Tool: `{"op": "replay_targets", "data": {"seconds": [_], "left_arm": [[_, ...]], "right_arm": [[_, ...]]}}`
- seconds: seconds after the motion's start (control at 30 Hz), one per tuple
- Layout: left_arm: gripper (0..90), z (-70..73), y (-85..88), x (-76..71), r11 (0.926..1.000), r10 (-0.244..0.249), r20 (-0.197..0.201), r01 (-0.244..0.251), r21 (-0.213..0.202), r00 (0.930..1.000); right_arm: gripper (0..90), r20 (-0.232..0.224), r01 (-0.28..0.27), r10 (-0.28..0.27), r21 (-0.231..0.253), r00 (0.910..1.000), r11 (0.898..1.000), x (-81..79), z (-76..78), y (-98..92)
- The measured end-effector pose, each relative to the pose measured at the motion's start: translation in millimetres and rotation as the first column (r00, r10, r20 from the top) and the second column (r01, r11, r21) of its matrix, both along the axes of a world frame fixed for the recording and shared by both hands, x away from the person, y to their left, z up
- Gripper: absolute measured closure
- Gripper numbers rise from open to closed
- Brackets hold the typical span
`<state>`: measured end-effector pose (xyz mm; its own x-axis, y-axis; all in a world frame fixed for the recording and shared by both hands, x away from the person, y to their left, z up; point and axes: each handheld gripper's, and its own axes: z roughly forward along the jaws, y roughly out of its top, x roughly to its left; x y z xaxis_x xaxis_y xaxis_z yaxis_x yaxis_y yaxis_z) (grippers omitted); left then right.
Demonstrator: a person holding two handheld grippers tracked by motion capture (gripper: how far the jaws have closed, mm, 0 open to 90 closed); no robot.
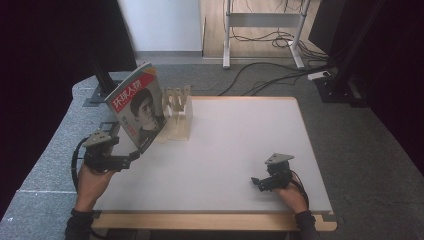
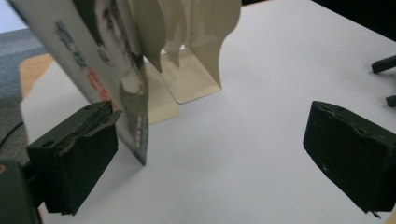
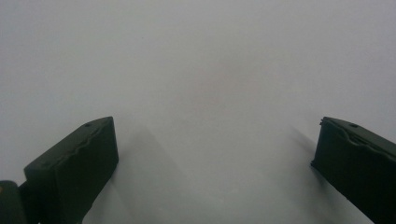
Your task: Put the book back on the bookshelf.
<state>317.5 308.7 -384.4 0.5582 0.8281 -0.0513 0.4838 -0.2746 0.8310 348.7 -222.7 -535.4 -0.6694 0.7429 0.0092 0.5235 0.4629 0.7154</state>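
A magazine (image 1: 137, 107) with a portrait and red lettering on its cover stands tilted at the table's back left. It leans against a cream metal book rack (image 1: 177, 114). My left gripper (image 1: 131, 159) is open at the magazine's lower near corner. In the left gripper view the magazine (image 2: 100, 60) has its bottom corner just inside the left jaw, and the gripper (image 2: 210, 163) is spread wide with the rack (image 2: 196, 51) behind. My right gripper (image 1: 259, 182) is open near the front right, low over the bare table (image 3: 201, 60), with nothing between the jaws of the gripper (image 3: 210, 172).
The white table top (image 1: 235, 145) has a wooden front edge (image 1: 210, 221). On the floor behind it are a desk frame (image 1: 262, 22), cables and a power strip (image 1: 320, 75). The right gripper's jaw tips (image 2: 384, 64) appear far off in the left gripper view.
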Motion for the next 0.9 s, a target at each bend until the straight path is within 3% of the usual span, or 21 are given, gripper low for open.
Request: {"op": "replay_targets", "data": {"seconds": [0.4,0.53,0.9], "left_arm": [[2.4,-32.0,-43.2,6.3,0.9958,-0.091,-0.028,0.091,-0.01,0.9955],[1.8,-42.7,-58.7,10.0,0.9933,-0.114,-0.031,0.115,0.014,0.993],[0.0,-77.0,-96.4,18.9,0.982,-0.187,-0.073,0.189,0.014,0.9796]], "right_arm": [[0.0,0.001,0.001,-0.001,0.0,1.0,1.0,-0.2,-0.1,0.0],[0.0,0.001,0.001,-0.001,0.0,1.0,1.0,-0.2,-0.1,0.0],[0.0,0.002,0.0,0.0,-0.001,1.0,1.0,-0.2,-0.1,-0.1]]}}
